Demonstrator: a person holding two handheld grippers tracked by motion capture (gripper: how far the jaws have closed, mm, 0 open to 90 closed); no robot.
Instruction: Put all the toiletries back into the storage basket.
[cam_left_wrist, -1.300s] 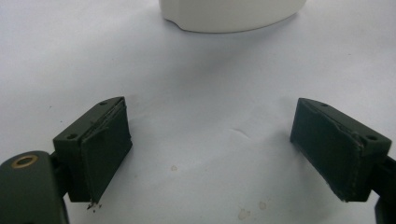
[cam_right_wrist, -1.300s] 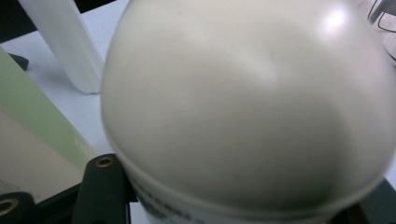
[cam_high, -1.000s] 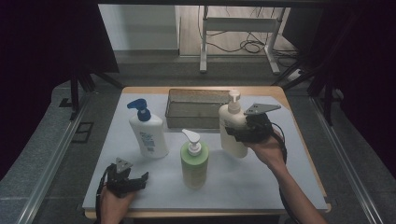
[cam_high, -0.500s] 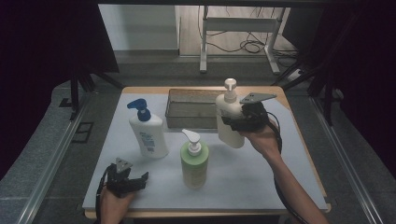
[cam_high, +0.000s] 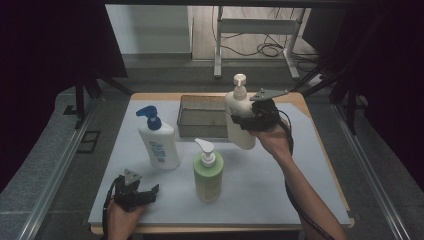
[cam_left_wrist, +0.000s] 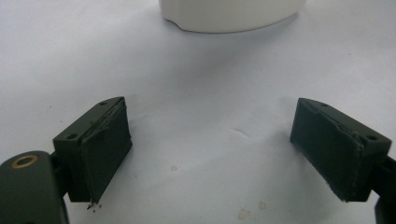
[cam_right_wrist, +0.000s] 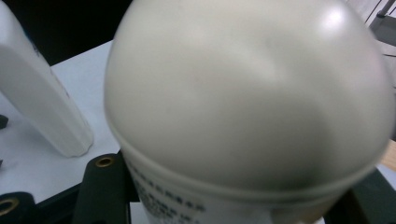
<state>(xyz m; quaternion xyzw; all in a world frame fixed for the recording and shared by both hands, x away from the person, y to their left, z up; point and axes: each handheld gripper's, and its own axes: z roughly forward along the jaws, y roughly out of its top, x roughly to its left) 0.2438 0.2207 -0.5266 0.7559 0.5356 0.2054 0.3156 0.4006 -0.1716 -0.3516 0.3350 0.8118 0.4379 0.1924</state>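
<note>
While the left gripper (cam_high: 134, 194) rests low at the near edge w/ jaws spread wide and empty, nothing betw. them, the right gripper (cam_high: 248, 119) grips the cream pump bottle (cam_high: 240, 116) mid-body, lifted off the mat. Bottle's long axis nearly upright, tilted slightly; wire basket (cam_high: 202, 116) just left of it. Right forearm stretched fwd.
</note>
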